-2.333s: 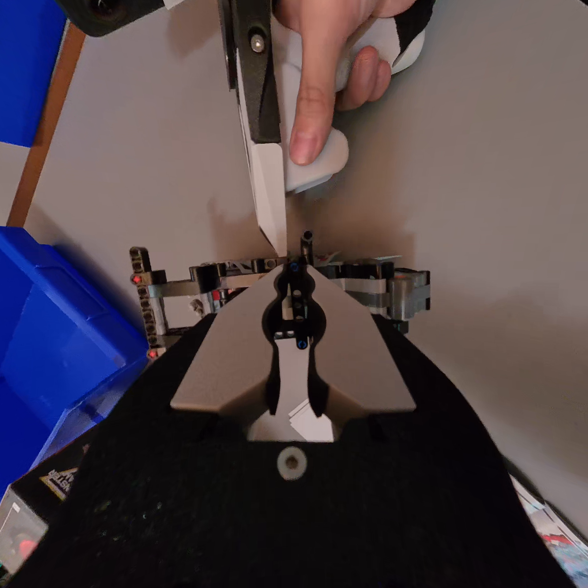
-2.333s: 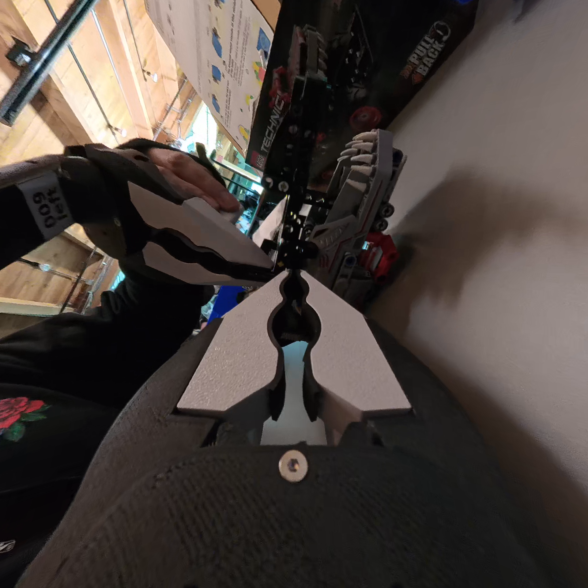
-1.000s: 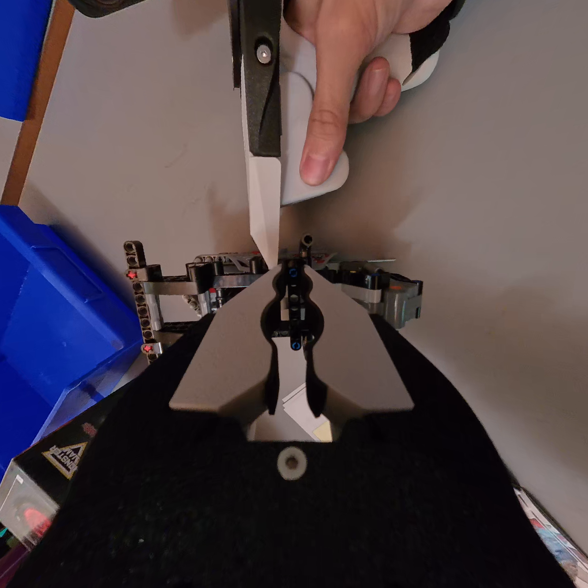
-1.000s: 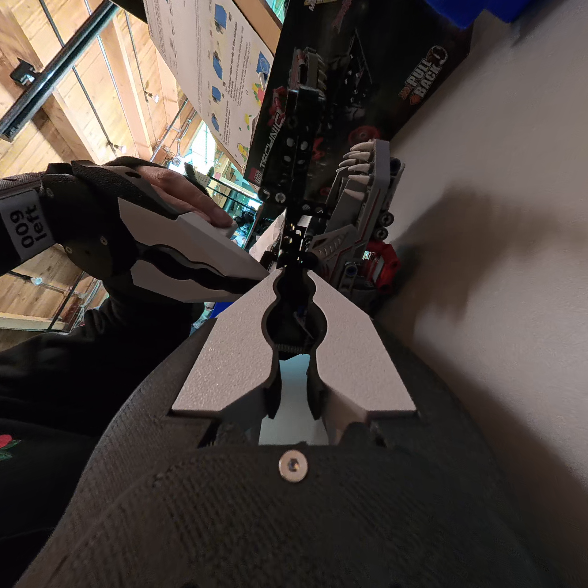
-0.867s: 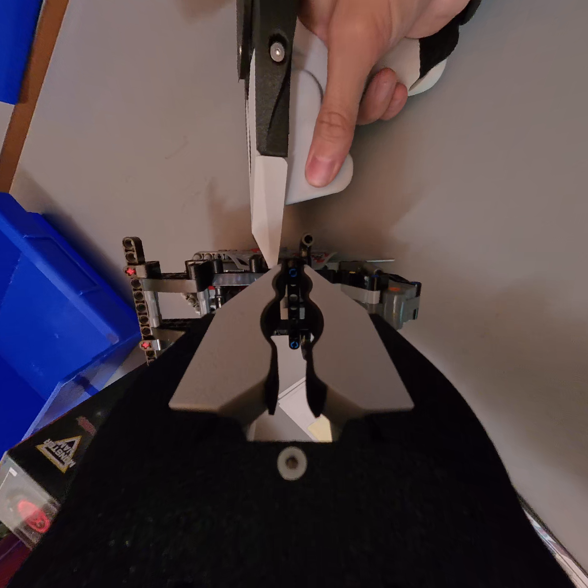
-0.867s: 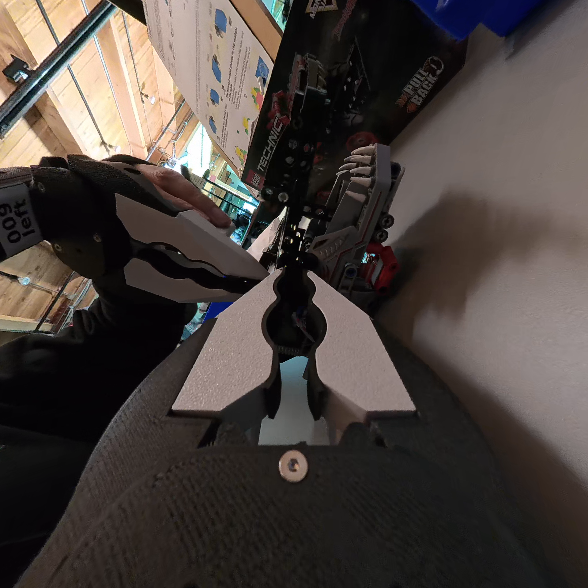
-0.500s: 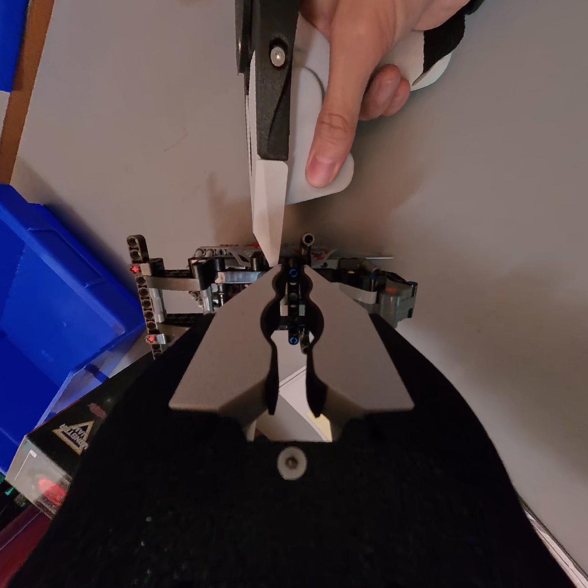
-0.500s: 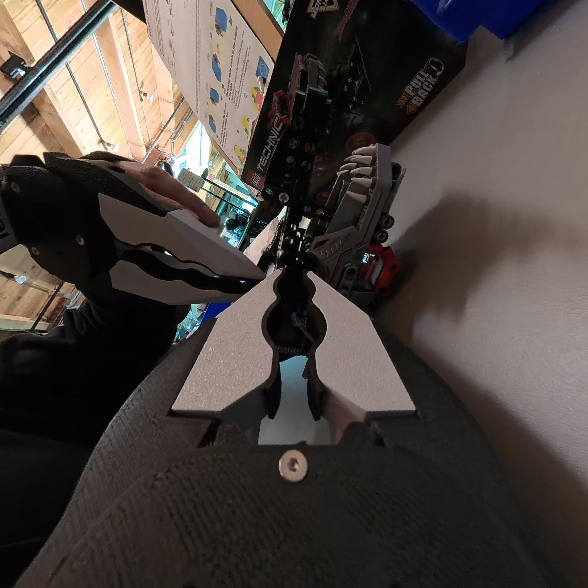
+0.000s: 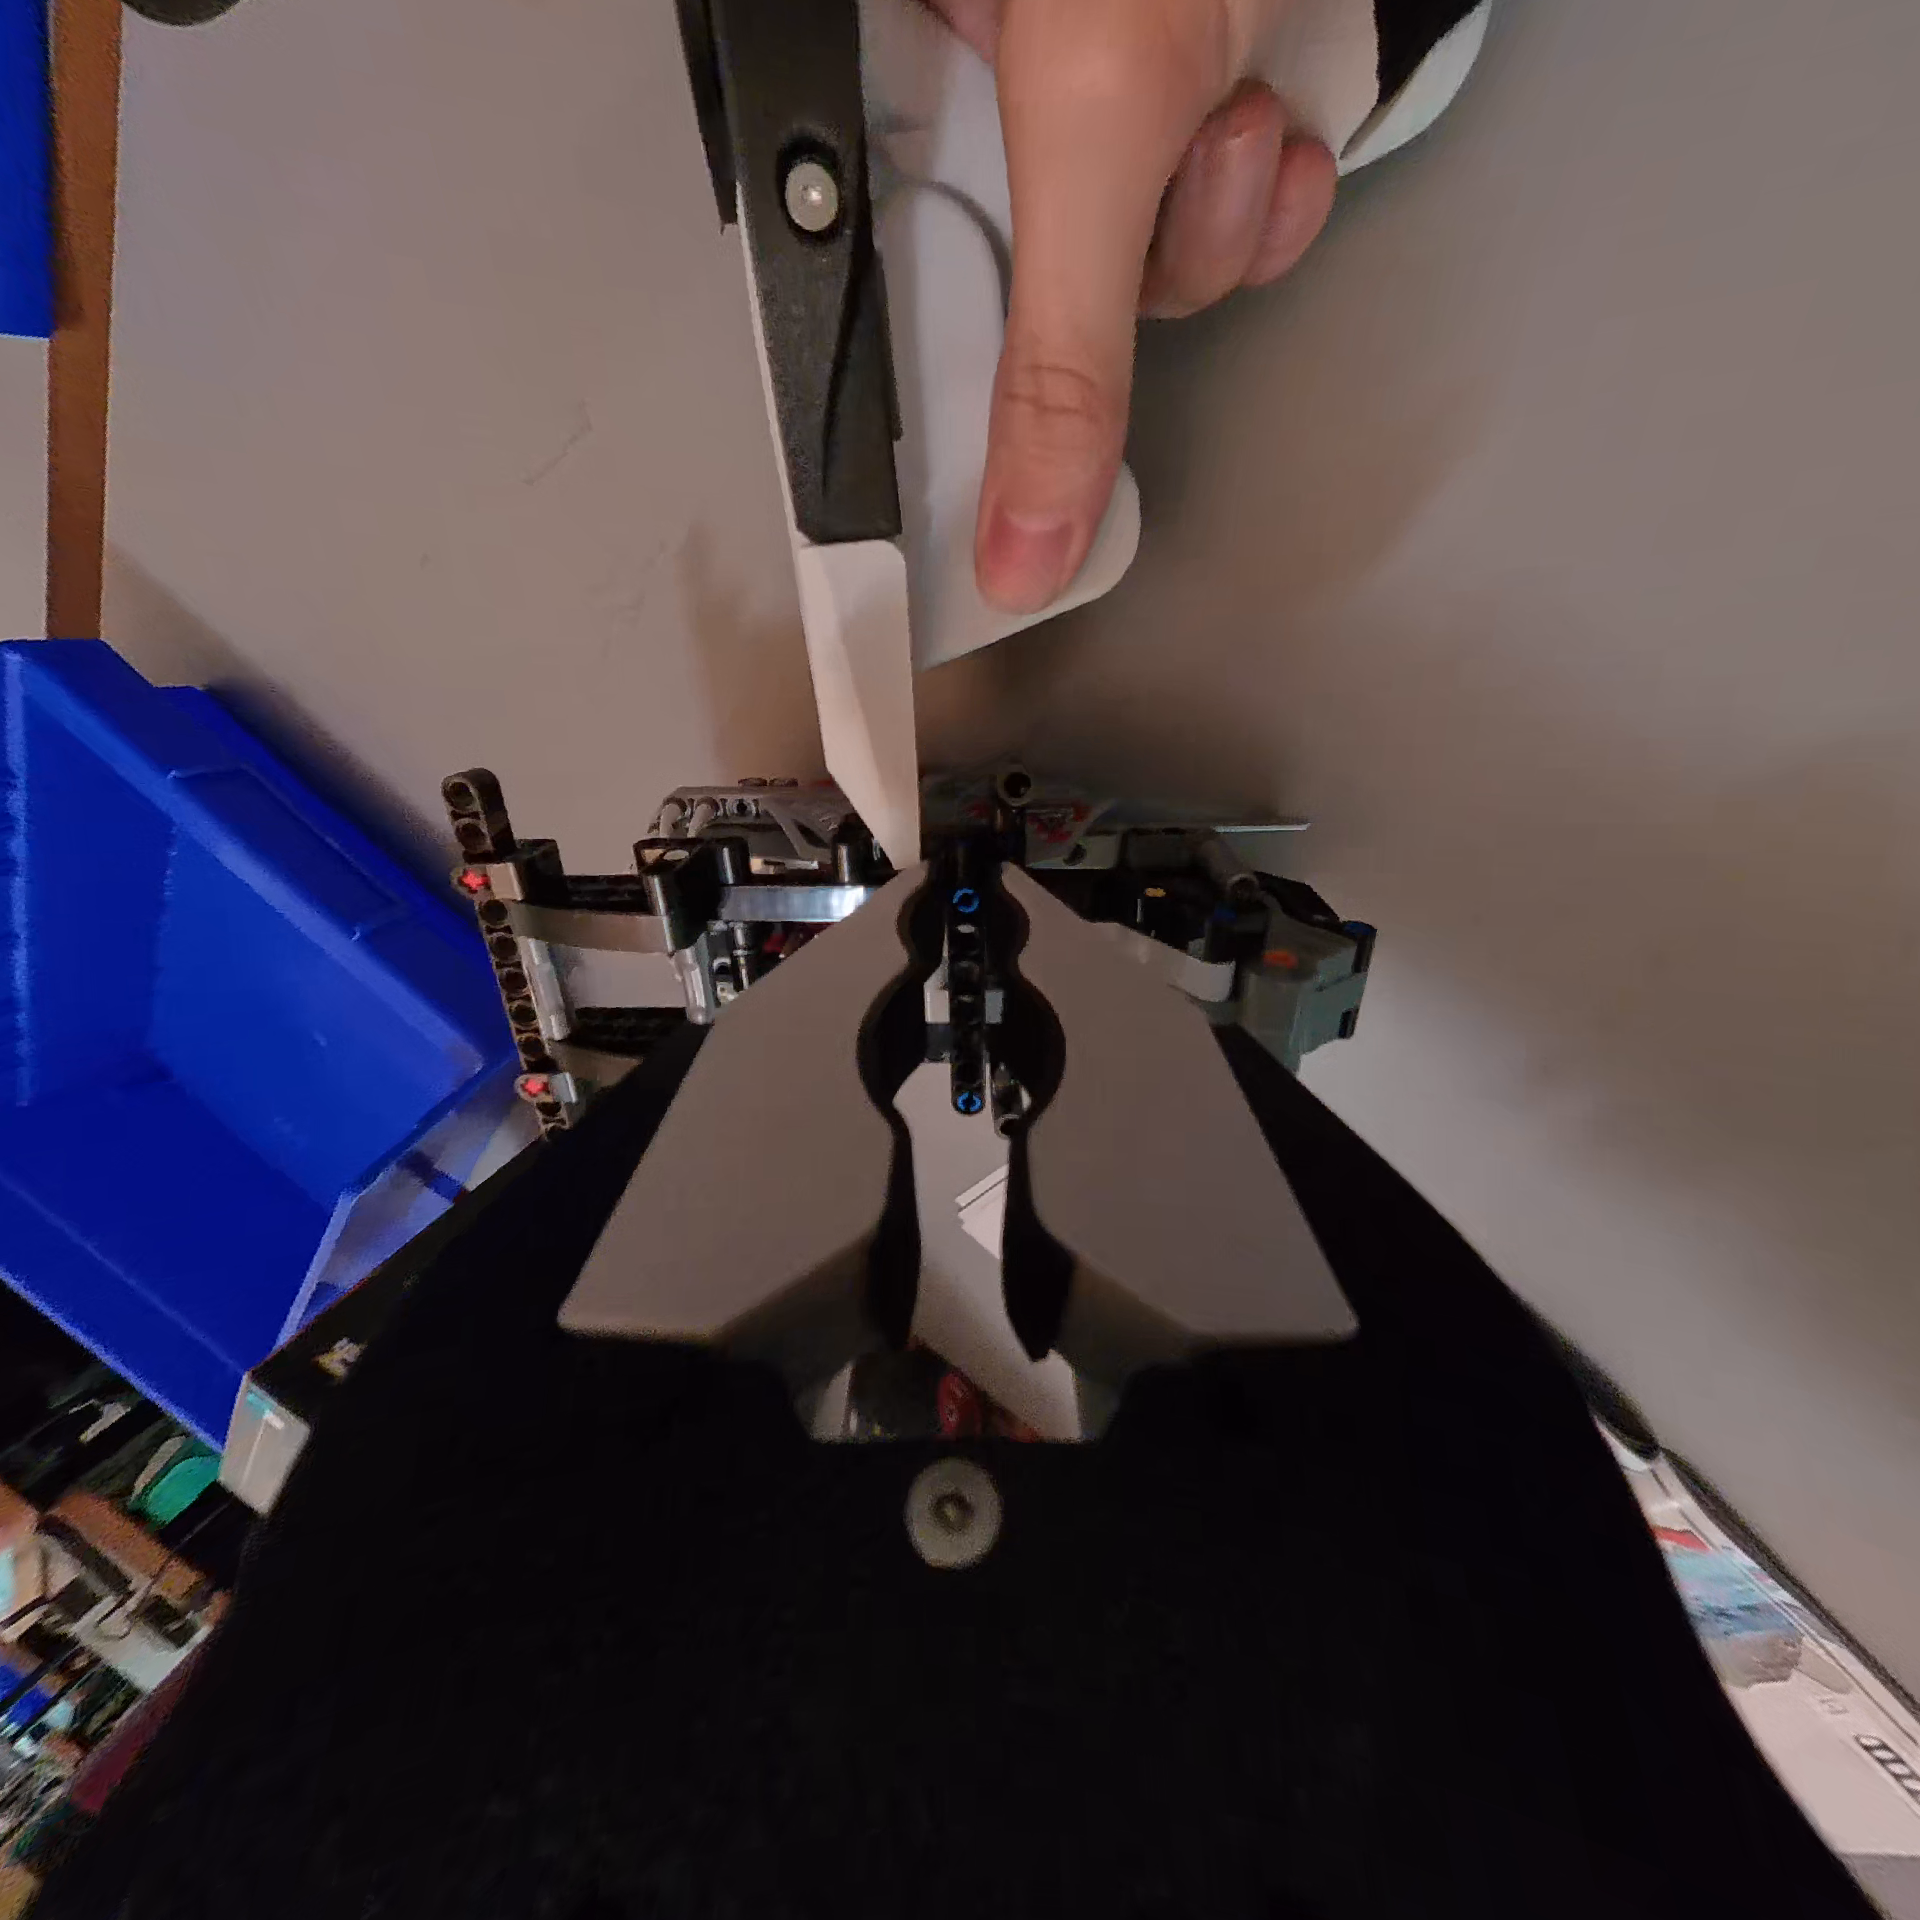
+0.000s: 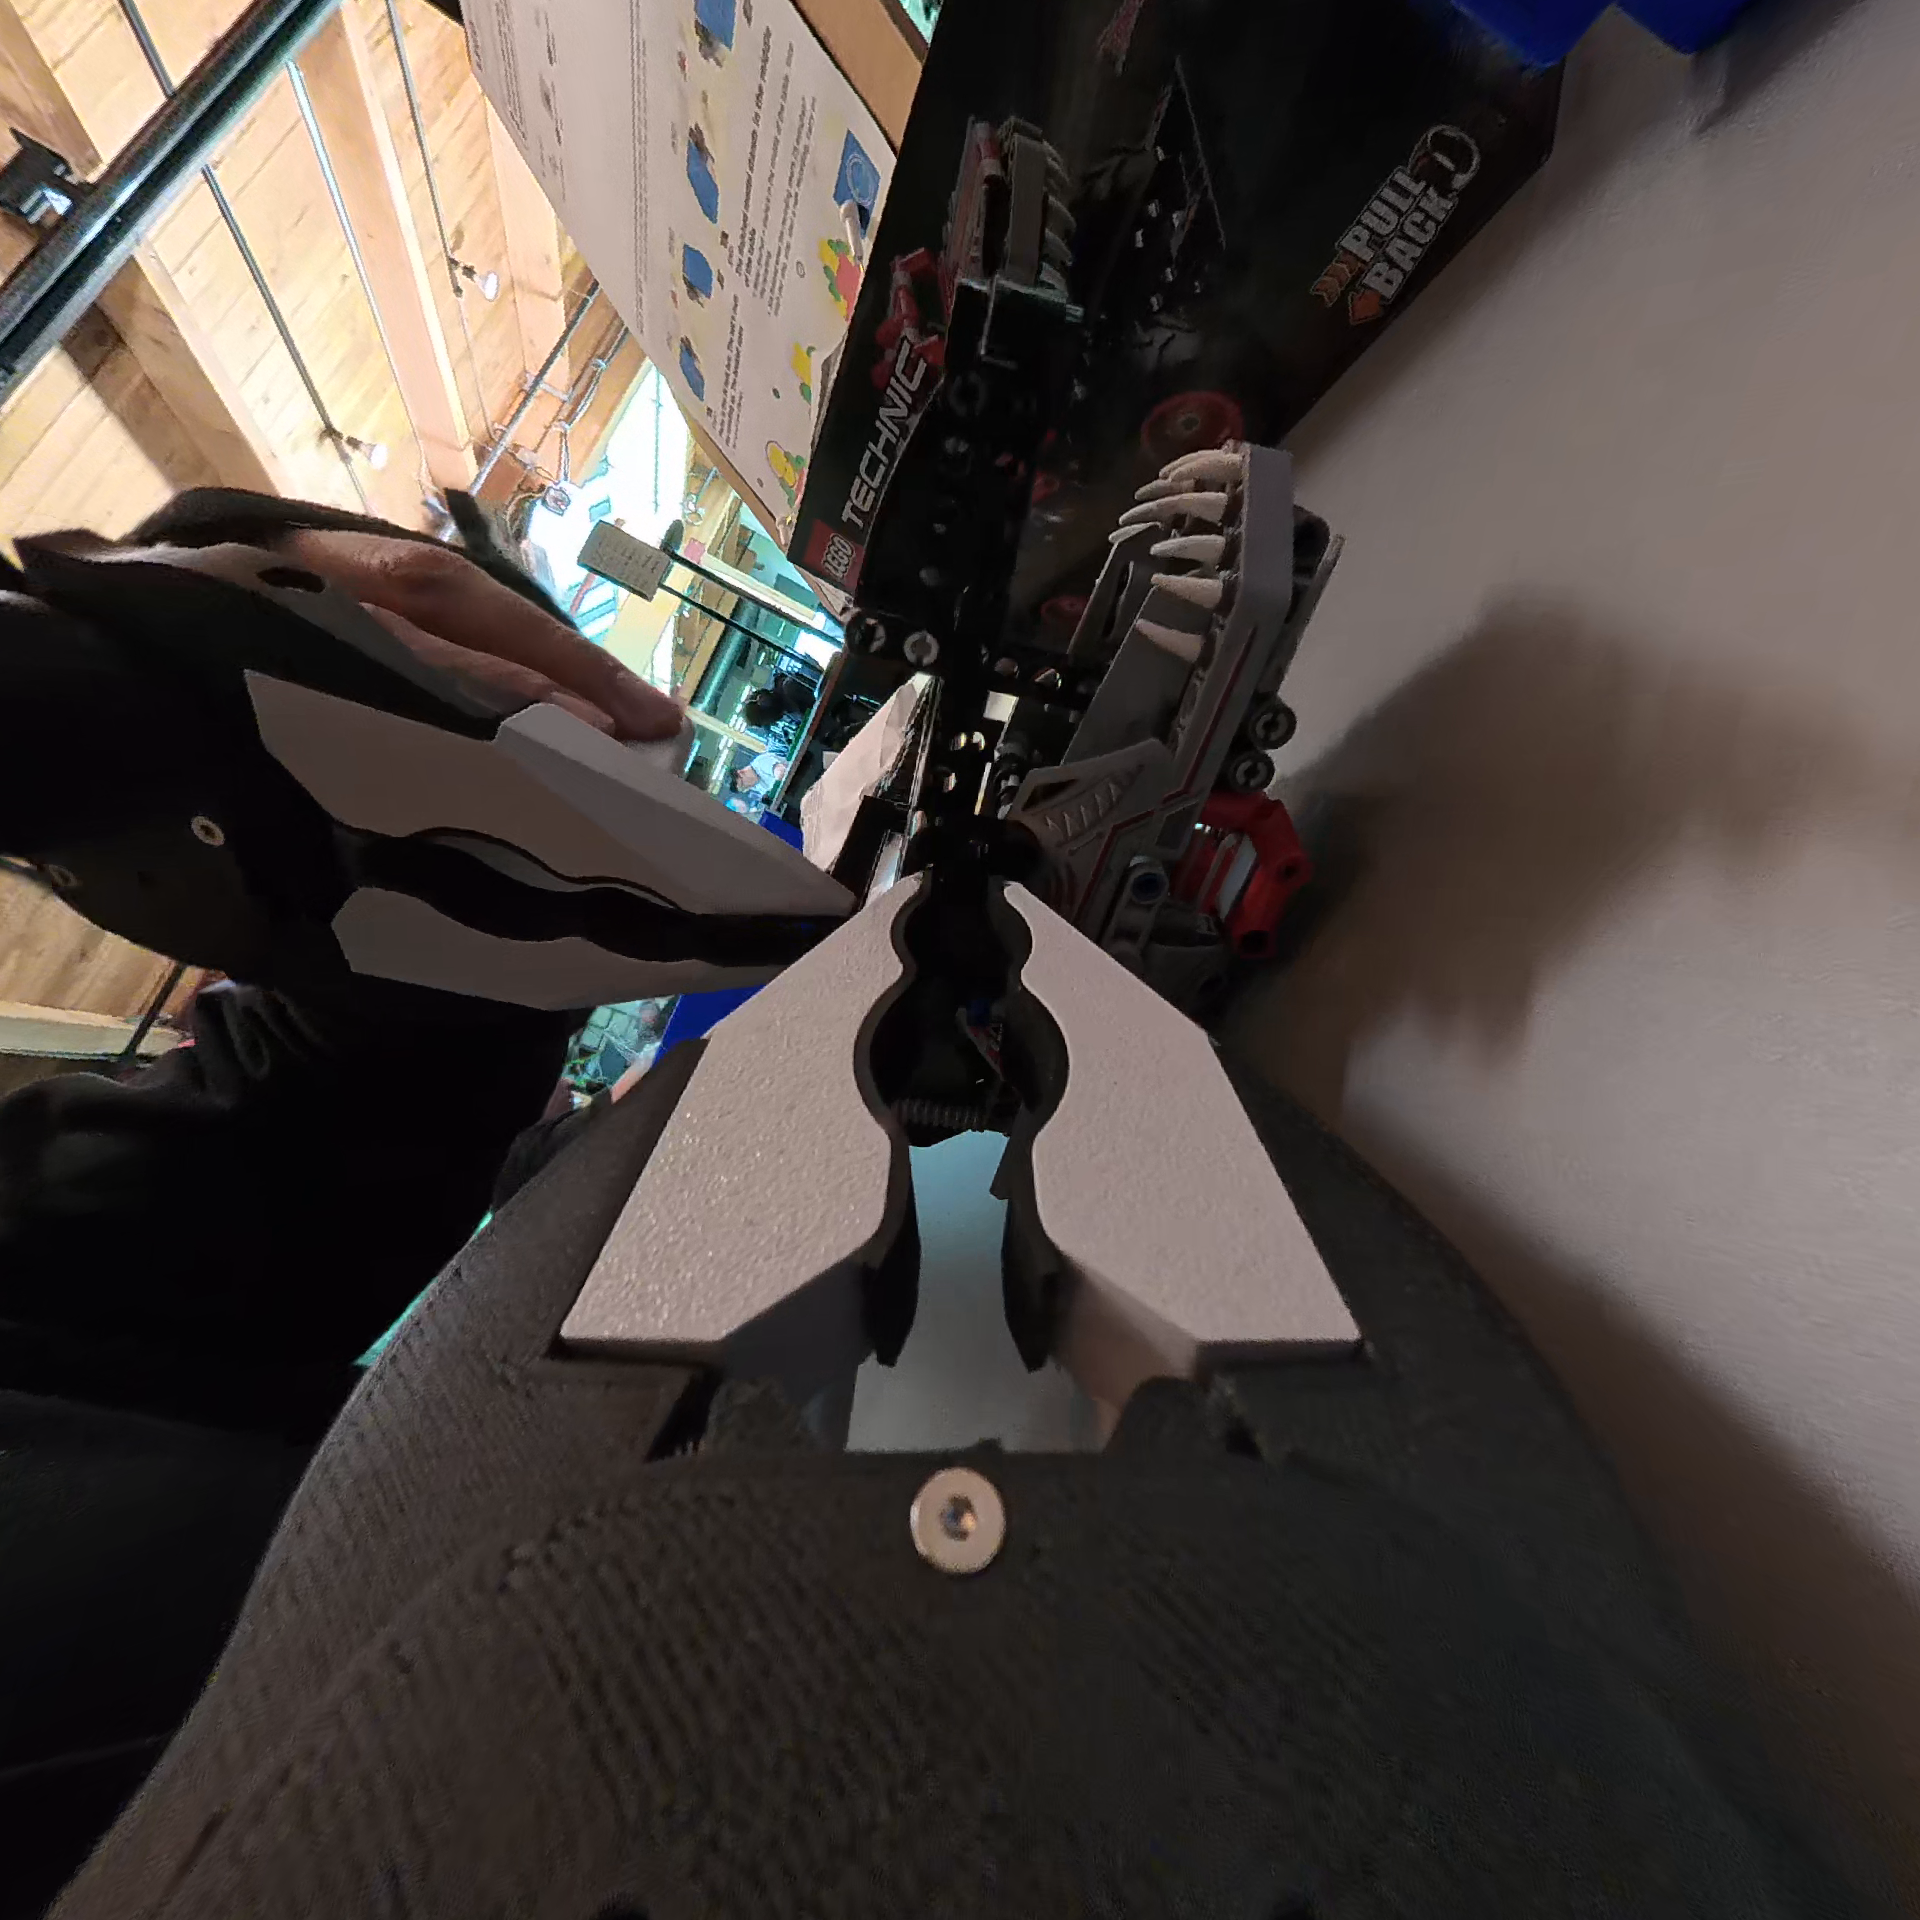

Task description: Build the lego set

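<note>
Left wrist view shows your left gripper [image 9: 961, 883] nearly closed, its fingers pinching a thin black studded beam [image 9: 966, 997] that belongs to the lego model [image 9: 1039, 894]. The model sits against the grey table [image 9: 1558, 623], just beside a blue bin [image 9: 208, 987]. Your right gripper [image 9: 883, 821] comes in from above with a hand [image 9: 1091, 260] on its trigger, tips touching the model's top beside the same beam.

In the right wrist view, that right gripper [image 10: 961, 894] is also almost closed on a dark part of the model [image 10: 1164, 727]; exactly which piece it clamps is too dark to tell. The set's box [image 10: 1195, 260] stands behind.

Judging by its build, the model is light and rigid, but its pin joints will likely pop apart if twisted. The toothed grey panel [image 10: 1195, 582] looks delicate, so grip the beams of the frame, and press straight along the pin axis.
</note>
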Available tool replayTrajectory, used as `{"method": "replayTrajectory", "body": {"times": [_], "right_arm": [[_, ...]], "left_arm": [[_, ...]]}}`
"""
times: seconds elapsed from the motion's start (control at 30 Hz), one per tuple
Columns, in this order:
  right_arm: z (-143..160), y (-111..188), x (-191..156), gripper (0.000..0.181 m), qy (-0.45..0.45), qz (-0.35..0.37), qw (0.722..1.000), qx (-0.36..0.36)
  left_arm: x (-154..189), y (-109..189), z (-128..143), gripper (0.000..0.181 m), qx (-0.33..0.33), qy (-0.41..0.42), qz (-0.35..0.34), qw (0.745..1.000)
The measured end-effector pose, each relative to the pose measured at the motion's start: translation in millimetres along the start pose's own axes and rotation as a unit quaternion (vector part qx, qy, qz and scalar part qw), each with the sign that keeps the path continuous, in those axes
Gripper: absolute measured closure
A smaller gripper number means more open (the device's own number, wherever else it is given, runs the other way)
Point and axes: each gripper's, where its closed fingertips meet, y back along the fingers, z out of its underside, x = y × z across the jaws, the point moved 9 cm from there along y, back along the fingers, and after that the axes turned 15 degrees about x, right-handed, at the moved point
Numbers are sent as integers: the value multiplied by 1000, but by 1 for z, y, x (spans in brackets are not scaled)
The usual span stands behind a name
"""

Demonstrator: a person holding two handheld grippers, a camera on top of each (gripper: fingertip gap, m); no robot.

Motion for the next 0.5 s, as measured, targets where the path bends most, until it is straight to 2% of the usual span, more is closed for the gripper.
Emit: {"method": "replayTrajectory", "body": {"times": [0.37,0.5], "right_arm": [[0,0,0,173,1,3,1000,-3],[0,0,0,173,5,5,1000,-2]], "left_arm": [[2,-6,-12,177,-85,-34,-1,996],[-2,-6,-11,177,-77,8,10,997]]}}
